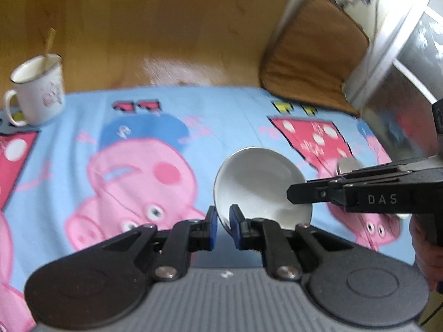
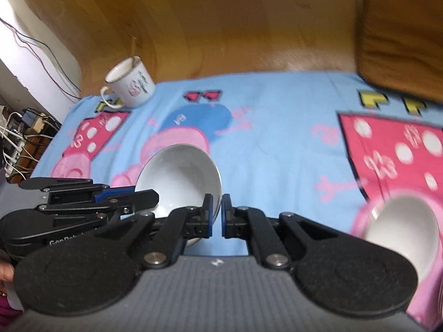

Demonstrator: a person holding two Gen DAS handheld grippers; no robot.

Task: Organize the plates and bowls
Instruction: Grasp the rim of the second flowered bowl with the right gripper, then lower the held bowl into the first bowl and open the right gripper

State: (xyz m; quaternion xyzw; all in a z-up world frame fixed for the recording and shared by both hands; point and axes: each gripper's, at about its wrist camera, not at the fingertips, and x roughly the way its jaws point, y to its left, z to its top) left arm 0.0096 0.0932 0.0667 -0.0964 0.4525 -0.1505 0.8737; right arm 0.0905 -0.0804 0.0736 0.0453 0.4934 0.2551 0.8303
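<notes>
White bowl (image 1: 257, 182) pinched by left gripper (image 1: 223, 225) & right gripper (image 2: 217, 215), "DAS" on right gripper, "Gen Rob…" prob. on left.

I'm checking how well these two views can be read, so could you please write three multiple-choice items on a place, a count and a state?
1. Where does the mug stand?
A. on the blue cloth's far left corner
B. inside the bowl
C. on the brown cushion

2. How many grippers pinch the white bowl's rim?
A. none
B. one
C. two

3. How does that bowl sit?
A. upside down
B. tilted, its opening facing the cameras
C. level on the cloth

Answers: 1 A, it sits on the cloth near the edge. 2 C, the left gripper and right gripper each clamp the rim. 3 B, its inside shows.
</notes>
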